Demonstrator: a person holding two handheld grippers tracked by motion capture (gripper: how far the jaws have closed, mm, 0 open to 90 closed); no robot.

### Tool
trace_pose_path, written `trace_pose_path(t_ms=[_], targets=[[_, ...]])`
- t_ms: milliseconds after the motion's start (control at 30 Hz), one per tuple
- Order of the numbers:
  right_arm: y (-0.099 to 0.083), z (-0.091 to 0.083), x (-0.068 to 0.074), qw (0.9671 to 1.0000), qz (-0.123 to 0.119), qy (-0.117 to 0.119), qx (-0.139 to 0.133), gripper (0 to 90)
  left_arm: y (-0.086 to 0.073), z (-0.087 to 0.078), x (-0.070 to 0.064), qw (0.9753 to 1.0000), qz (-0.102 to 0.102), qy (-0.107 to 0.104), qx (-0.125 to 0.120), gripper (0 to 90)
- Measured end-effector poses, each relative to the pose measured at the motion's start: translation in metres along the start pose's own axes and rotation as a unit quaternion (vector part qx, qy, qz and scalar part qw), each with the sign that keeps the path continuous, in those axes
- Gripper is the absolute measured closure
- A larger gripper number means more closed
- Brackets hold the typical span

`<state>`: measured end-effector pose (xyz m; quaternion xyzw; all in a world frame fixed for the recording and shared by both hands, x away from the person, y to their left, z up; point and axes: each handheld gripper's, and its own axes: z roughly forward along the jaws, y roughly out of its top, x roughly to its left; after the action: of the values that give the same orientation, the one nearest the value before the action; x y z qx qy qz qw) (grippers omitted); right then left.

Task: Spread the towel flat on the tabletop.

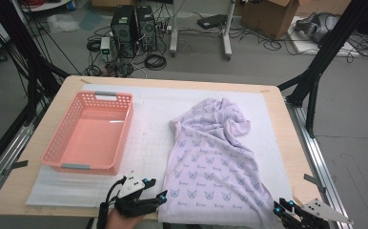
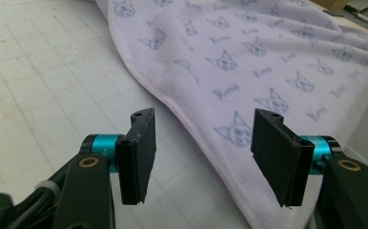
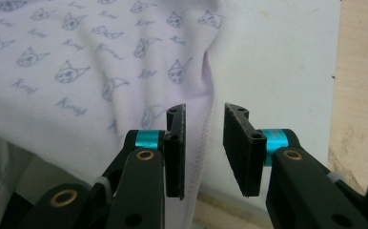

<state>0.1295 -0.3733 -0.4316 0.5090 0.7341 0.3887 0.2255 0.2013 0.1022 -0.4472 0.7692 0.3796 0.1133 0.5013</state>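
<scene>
A lilac cloth [image 1: 210,157] printed with small cat faces lies rumpled on the right half of the white mat, its near edge at the table's front. My left gripper [image 1: 161,195] is at the cloth's near left corner. In the left gripper view it [image 2: 203,119] stands wide open, with the hem of the cloth [image 2: 249,57] running between the jaws. My right gripper [image 1: 279,207] is at the near right corner. In the right gripper view it [image 3: 205,112] is open by a narrow gap, and the hem of the cloth [image 3: 101,57] lies in that gap.
A pink plastic basket [image 1: 125,129] with nothing in it stands on the left of the white gridded mat [image 1: 148,124]. The wooden table's edge [image 1: 291,143] lies just right of the cloth. Computers, cables and boxes are on the floor beyond.
</scene>
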Motion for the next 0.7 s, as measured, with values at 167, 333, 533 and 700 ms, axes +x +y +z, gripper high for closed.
trace_pose_path(t_ms=[167,333,533,700], targets=[[0.004,0.016,-0.004,0.9999,-0.005,0.011,0.007,71.2,0.006,0.009,0.01,1.0,-0.001,-0.006,-0.001,42.0],[0.016,0.033,-0.009,0.9997,-0.014,0.018,0.008,64.1,0.012,0.019,0.017,1.0,-0.005,-0.007,0.001,43.0],[0.029,0.057,-0.013,0.9983,-0.043,0.028,0.029,63.8,0.021,0.035,0.026,0.9998,-0.009,-0.013,0.012,44.2],[0.038,0.073,-0.016,0.9972,-0.051,0.04,0.037,63.3,0.028,0.046,0.033,0.9992,-0.006,-0.022,0.033,45.6]])
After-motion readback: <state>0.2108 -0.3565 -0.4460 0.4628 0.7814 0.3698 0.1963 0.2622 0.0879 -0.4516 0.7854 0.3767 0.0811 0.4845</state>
